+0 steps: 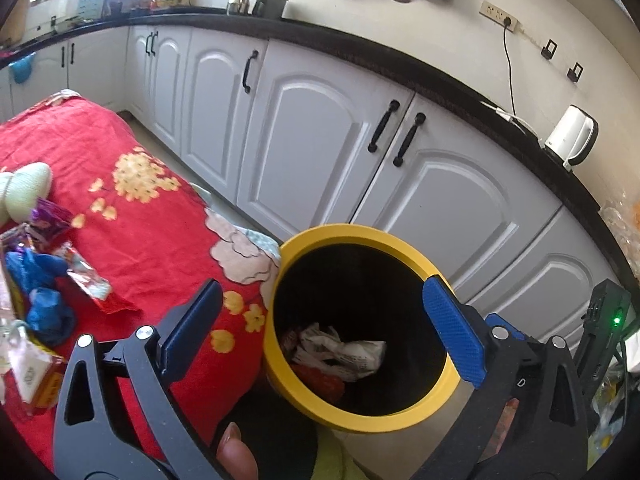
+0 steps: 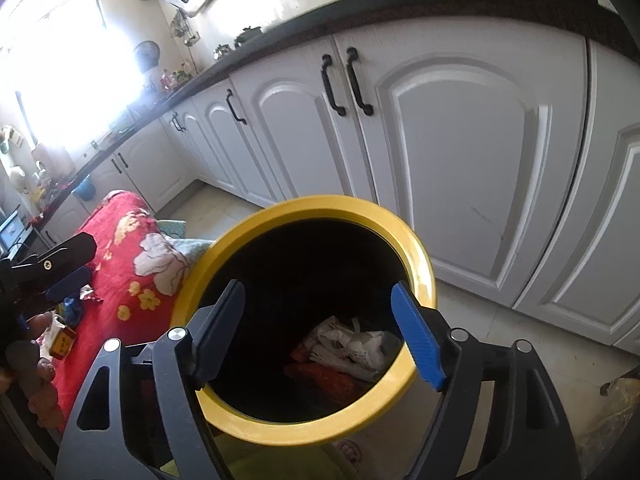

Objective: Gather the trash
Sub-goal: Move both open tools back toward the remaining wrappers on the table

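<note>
A bin with a yellow rim (image 1: 360, 232) stands on the floor against the table's corner. At its dark bottom lie crumpled white paper (image 1: 348, 352) and red wrappers (image 1: 320, 380). My left gripper (image 1: 324, 292) hangs open over the bin's mouth and the table edge, with nothing between its fingers. My right gripper (image 2: 318, 292) is open too, directly above the bin (image 2: 320, 204), empty, with the paper (image 2: 356, 344) below it. On the red floral tablecloth (image 1: 140, 240) lie a blue crumpled piece (image 1: 40, 288), a red and silver wrapper (image 1: 92, 284) and a purple wrapper (image 1: 50, 220).
White cabinet doors (image 1: 312, 140) under a black counter run behind the bin. A white kettle (image 1: 572, 136) stands on the counter. A pale green knitted thing (image 1: 28, 188) lies on the table's far left. A black device with a green light (image 1: 608, 320) is at the right.
</note>
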A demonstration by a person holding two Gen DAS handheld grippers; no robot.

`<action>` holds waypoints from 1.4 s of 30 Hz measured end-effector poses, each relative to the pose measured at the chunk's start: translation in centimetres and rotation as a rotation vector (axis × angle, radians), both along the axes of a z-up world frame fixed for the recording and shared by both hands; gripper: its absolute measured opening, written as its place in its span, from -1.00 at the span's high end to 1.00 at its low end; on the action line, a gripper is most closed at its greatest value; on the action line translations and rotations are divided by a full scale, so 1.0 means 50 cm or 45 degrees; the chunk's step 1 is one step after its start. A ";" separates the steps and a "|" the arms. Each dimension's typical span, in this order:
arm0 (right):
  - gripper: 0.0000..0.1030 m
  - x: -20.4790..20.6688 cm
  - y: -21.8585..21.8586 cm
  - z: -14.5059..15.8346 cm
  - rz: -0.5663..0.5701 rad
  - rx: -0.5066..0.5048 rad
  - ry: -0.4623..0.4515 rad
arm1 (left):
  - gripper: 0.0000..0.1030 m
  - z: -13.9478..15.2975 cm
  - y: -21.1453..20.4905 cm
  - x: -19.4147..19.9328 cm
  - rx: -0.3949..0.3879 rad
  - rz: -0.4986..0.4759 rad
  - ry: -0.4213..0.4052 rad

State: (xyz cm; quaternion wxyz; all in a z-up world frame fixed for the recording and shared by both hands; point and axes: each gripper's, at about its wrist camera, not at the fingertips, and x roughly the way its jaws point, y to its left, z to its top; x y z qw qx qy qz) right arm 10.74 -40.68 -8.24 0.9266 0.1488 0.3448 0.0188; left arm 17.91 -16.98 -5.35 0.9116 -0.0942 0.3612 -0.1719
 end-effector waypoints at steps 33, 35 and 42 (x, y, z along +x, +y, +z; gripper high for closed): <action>-0.60 -0.052 0.229 0.127 0.321 -0.097 -0.220 | -0.78 0.104 0.206 -0.078 0.001 0.245 -0.219; -0.60 -0.055 0.246 0.128 0.347 -0.100 -0.224 | -0.79 0.108 0.218 -0.083 -0.002 0.259 -0.224; -0.61 -0.066 0.299 0.133 0.427 -0.119 -0.236 | -0.78 0.118 0.260 -0.096 -0.009 0.307 -0.247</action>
